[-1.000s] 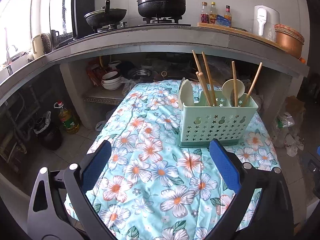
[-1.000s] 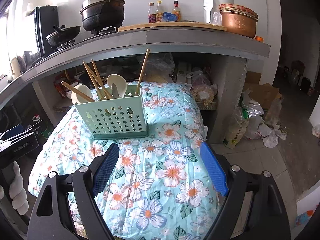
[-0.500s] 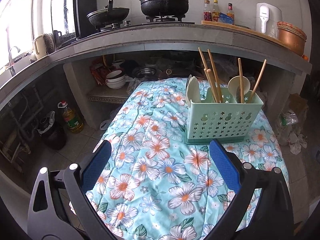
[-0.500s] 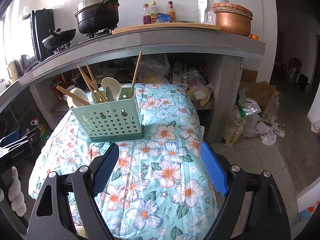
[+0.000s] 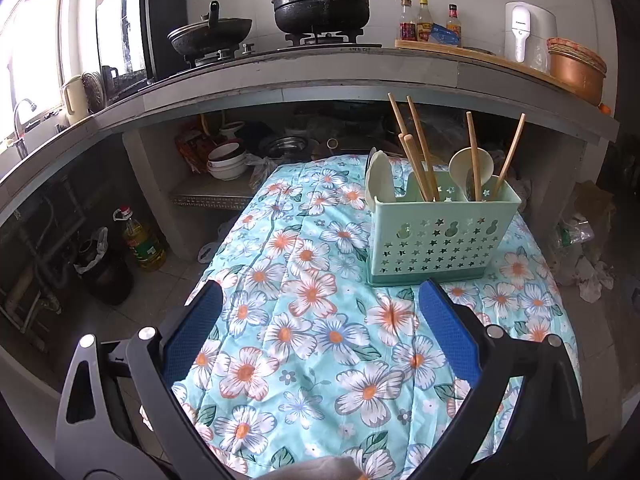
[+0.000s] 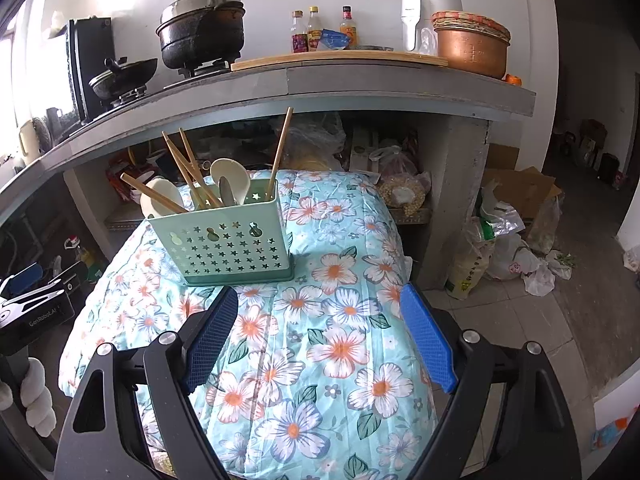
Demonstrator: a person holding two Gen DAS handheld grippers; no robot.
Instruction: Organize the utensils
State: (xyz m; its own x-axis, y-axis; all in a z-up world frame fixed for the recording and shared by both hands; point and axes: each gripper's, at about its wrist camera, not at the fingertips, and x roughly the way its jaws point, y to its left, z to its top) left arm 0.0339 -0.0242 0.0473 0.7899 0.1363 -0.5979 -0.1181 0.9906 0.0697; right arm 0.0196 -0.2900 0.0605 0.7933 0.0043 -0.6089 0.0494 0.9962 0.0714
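While both sets of jaws gape wide and empty, the utensil caddy [image 5: 442,236] stands well beyond them.

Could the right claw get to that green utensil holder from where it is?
Probably yes. The right claw is open and empty, and only bare flowered cloth lies between it and the green utensil holder.

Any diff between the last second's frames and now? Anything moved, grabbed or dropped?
Nothing visibly changed. The green holder sits in the same spot on the flowered cloth, with the chopsticks and spoons leaning in it as before. The left gripper and right gripper are still open and empty, short of the holder.
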